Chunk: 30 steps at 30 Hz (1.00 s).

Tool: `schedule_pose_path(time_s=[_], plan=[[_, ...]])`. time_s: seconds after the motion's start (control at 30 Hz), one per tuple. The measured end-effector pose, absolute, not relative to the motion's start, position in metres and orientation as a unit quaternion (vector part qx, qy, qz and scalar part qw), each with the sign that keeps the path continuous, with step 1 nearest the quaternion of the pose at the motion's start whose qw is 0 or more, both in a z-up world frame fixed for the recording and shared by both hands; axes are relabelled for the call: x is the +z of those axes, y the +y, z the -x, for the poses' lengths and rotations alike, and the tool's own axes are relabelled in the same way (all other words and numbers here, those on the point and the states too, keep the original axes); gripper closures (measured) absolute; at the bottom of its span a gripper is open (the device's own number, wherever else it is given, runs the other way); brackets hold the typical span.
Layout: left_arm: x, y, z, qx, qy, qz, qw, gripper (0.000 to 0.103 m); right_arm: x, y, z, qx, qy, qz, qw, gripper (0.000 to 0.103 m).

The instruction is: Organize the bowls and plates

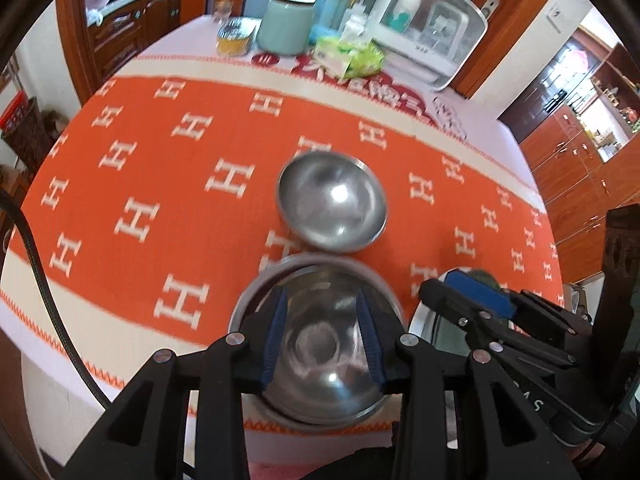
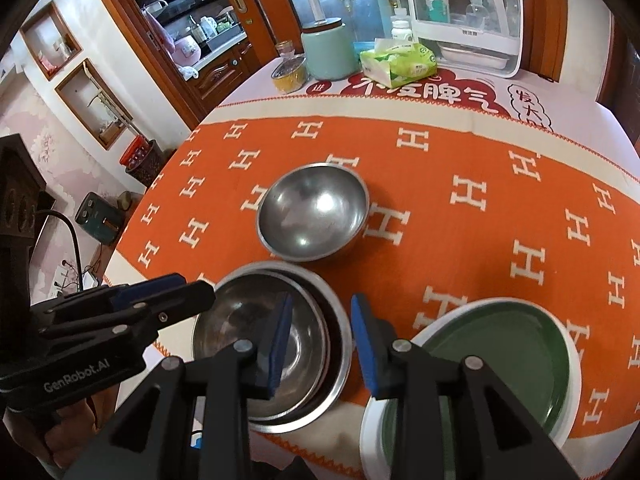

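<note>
Left tongs (image 1: 322,344): spread, nothing pinched; they hang over the nested steel bowls (image 1: 320,340), pads clear of the metal on both sides.
Right tongs (image 2: 320,340): parted and empty; they sit above the near right rim of the nested bowls (image 2: 272,348), with the green plate (image 2: 496,360) just to their right.
Loose bowl (image 2: 314,212): upright on the orange cloth (image 2: 460,160), straight ahead of both tongs, just beyond the stack and apart from it.
Step in hand (my reading): fetch the loose bowl and drop it into the stack; the plate looks settled.
Doing it well: use one pair only, keeping the other back so the two do not collide; bite the near rim with one pad inside and one outside; steel is slick, so squeeze firmly before lifting; carry it level, centre it over the stack, lower until it seats, then let go.
Surface (image 2: 280,440): cloth may drag; lift straight up.
</note>
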State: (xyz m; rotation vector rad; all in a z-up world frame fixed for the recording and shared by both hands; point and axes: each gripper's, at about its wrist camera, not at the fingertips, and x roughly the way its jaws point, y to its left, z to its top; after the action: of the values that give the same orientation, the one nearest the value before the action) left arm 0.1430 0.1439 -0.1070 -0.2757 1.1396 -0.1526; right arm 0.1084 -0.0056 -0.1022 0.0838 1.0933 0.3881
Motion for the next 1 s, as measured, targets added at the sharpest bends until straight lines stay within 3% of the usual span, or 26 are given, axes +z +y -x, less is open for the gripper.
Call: schedule_pose_path(time_s=[0.33, 0.47, 1.0], plan=[[-0.105, 0.146, -0.174, -0.069, 0.491, 0.144, 0.856, 0.066, -0.108, 0.001, -0.142, 0.191, 0.507, -0.008, 0.84, 0.072], [-0.116, 0.15, -0.189, -0.07, 0.491, 0.162, 0.853, 0.054, -0.116, 0.005, -0.151, 0.201, 0.508, 0.006, 0.838, 0.072], [-0.193, 0.147, -0.239, -0.038, 0.585, 0.148, 0.796, 0.054, -0.159, 0.004, -0.183, 0.201, 0.54, -0.01, 0.817, 0.072]])
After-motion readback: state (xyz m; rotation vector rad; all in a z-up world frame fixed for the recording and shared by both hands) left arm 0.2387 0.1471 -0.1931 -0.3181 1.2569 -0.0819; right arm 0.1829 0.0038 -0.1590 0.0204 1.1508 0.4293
